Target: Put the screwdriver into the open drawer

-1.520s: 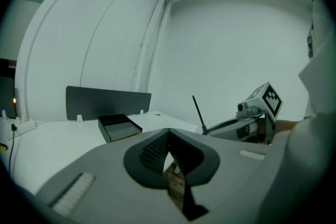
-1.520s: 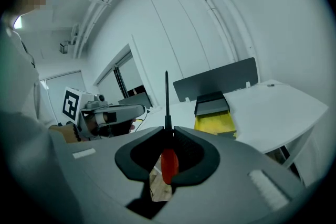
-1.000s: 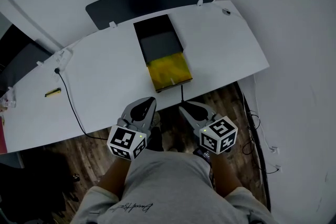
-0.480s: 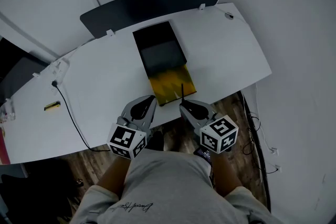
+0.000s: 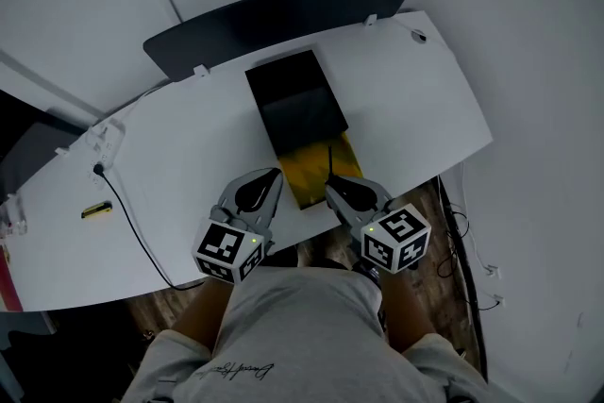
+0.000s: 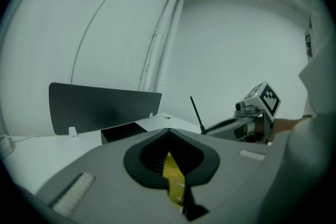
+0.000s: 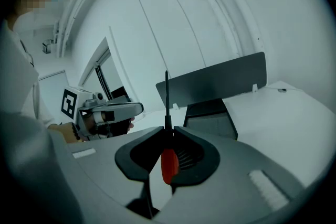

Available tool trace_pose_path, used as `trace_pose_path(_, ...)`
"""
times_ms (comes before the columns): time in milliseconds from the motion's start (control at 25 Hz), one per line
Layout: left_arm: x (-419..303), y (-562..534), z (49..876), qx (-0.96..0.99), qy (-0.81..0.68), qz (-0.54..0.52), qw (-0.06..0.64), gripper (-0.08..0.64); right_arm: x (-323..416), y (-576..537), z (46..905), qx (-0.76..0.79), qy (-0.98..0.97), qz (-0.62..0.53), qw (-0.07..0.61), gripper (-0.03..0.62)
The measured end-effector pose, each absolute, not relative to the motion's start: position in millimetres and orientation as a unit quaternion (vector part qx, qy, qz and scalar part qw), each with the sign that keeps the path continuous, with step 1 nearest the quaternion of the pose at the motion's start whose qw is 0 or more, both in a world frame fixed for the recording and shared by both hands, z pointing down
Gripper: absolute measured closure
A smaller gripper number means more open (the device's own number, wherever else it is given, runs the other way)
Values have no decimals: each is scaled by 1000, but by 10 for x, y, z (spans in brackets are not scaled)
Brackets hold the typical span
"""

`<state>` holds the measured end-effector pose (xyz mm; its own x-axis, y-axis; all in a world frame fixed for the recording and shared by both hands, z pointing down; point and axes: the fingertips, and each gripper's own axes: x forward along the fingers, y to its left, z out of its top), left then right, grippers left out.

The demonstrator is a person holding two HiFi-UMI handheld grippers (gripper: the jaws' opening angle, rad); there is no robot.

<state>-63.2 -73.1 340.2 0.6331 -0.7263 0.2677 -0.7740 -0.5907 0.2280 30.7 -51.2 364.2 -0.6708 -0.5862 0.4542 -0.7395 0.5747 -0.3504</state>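
My right gripper (image 5: 332,182) is shut on the screwdriver. Its red handle (image 7: 169,165) sits between the jaws and its thin black shaft (image 7: 167,97) points forward. In the head view the shaft (image 5: 330,161) lies above the pulled-out yellow drawer (image 5: 316,173) of a black box (image 5: 293,99) on the white desk (image 5: 189,156). My left gripper (image 5: 274,175) is level with the right one, just left of the drawer's front. Its jaws are shut with nothing held (image 6: 169,131), and yellow shows through the gap beneath them.
A dark panel (image 5: 274,9) stands along the desk's back edge. A black cable (image 5: 132,222) crosses the left of the desk near a small yellow-and-black object (image 5: 94,210). Wooden floor with cables (image 5: 458,231) lies to the right of the person.
Both grippers have moved forward from over the floor to the desk's front edge. The screwdriver shaft now reaches over the yellow drawer. Neither gripper's state has changed.
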Motion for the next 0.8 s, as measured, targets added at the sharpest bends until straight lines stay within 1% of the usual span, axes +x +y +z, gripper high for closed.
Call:
trace_pose_path(320,-662,-839,3388,890,-419,67,167,560,221,-642,3608,376,-875,260,161,518)
trace_pose_path(800,-601,-970,3464,877,-442,79,173,560,326,-821,3662,347,-881,261,187,518)
